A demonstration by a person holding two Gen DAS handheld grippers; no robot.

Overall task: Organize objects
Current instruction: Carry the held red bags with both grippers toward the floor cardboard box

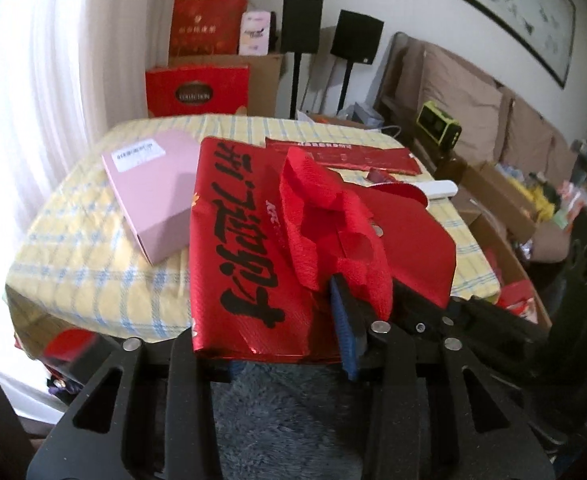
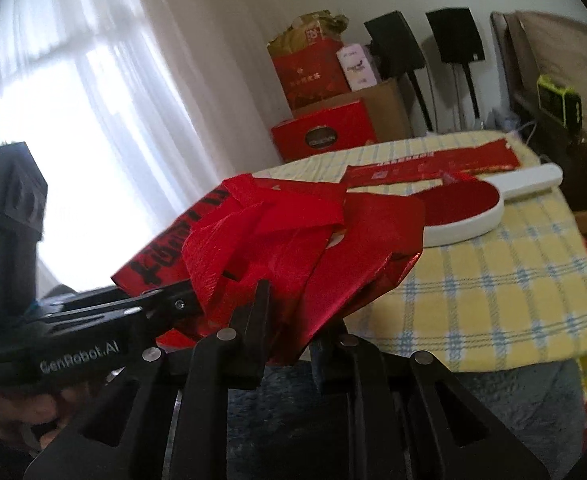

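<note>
The main danger is the red gift bag (image 1: pixel 237 240) slipping or tearing. It sits at the centre of both views, raised at the near edge of the table (image 1: pixel 85 272), and it is limp, glossy and crumpled, with loose red handles bunched on top. The right gripper (image 2: pixel 293 320) is clamped on a fold of the bag at the lower middle of its view, on little more than a pinch of thin material, so a tug away from the other hand could pull that fold free or rip it. The left gripper (image 1: pixel 281 332) has the bag's near edge between its jaws at the bottom of its view, but I cannot tell whether the pads actually press on it. If they do not, the bag's weight hangs on the right hand alone. A sagging corner could also sweep the pink box (image 1: pixel 153 196), which lies touching the bag's left side, or catch the white hand mirror (image 2: pixel 473 228) just beyond it at the right. By count: one gift bag, one pink box, one flat red packet (image 1: pixel 345 156) at the far side of the table, one mirror, two grippers, and two black speakers on stands (image 1: pixel 301 24) at the upper centre.
</note>
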